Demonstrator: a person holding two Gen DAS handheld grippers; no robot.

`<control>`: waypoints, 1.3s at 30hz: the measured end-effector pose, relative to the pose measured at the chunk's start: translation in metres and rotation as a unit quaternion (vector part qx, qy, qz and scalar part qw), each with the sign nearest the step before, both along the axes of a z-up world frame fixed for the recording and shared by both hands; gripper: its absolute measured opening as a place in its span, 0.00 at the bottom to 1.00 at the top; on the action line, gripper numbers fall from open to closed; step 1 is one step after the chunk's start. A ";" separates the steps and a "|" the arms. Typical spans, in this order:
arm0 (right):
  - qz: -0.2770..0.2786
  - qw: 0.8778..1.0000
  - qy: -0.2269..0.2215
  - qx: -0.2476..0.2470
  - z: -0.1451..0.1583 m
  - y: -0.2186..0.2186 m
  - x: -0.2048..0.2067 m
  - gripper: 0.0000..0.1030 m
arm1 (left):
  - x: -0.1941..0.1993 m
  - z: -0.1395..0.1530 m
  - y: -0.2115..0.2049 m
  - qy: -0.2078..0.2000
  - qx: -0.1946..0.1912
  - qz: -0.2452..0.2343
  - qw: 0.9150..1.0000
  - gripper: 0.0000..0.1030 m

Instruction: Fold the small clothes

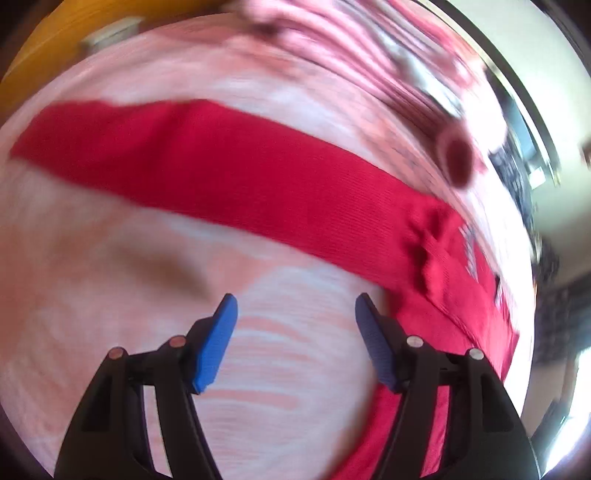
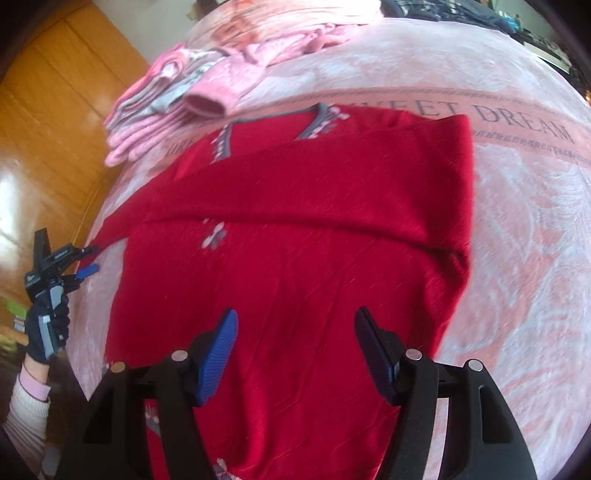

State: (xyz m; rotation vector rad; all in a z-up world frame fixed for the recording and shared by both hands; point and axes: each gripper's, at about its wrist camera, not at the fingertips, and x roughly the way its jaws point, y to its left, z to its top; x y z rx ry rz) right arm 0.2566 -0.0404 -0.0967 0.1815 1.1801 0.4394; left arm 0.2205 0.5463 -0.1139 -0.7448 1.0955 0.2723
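Note:
A red knit sweater (image 2: 295, 206) with a grey-trimmed V-neck lies flat on the pink bedspread (image 2: 517, 221). One sleeve is folded across its chest. My right gripper (image 2: 295, 325) hovers open over the sweater's lower body with nothing between its fingers. In the blurred left wrist view, the other red sleeve (image 1: 221, 158) stretches out sideways over the bedspread (image 1: 92, 295). My left gripper (image 1: 295, 310) stands open just short of that sleeve, empty. The right wrist view also shows the left gripper (image 2: 90, 261), held by a gloved hand (image 2: 44, 332) at the sweater's left edge.
A stack of folded pink and grey clothes (image 2: 166, 107) sits at the bed's far left corner. More pink fabric (image 2: 295, 40) lies behind it. Orange wooden floor (image 2: 55, 129) runs past the bed's left edge. Dark clutter (image 2: 461, 11) lies beyond the far right.

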 end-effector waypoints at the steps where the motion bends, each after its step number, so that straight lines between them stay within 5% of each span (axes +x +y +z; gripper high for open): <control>1: 0.004 1.000 -0.001 -0.005 -0.001 0.004 -0.005 0.64 | -0.013 -0.004 0.021 -0.002 -0.006 0.029 1.000 0.62; 6: 0.012 1.000 0.002 -0.023 -0.006 0.017 -0.015 0.64 | -0.047 -0.015 0.091 -0.039 -0.059 0.125 0.990 0.54; 16: -0.002 0.999 0.010 -0.047 -0.014 0.019 -0.008 0.64 | -0.055 -0.033 0.164 -0.083 -0.077 0.217 0.970 0.53; 23: -0.013 0.999 0.014 -0.051 -0.023 0.015 -0.006 0.64 | -0.047 -0.030 0.196 -0.088 -0.046 0.234 0.967 0.49; 28: -0.019 0.999 0.020 -0.043 -0.031 0.009 -0.007 0.64 | -0.045 -0.025 0.202 -0.078 -0.021 0.240 0.967 0.25; 30: -0.017 0.999 0.017 -0.043 -0.031 0.007 -0.008 0.64 | -0.045 -0.020 0.202 -0.080 -0.011 0.235 0.969 0.04; 39: -0.021 0.999 0.005 -0.048 -0.026 -0.001 -0.012 0.64 | -0.034 0.023 0.164 -0.121 0.036 0.185 0.975 0.03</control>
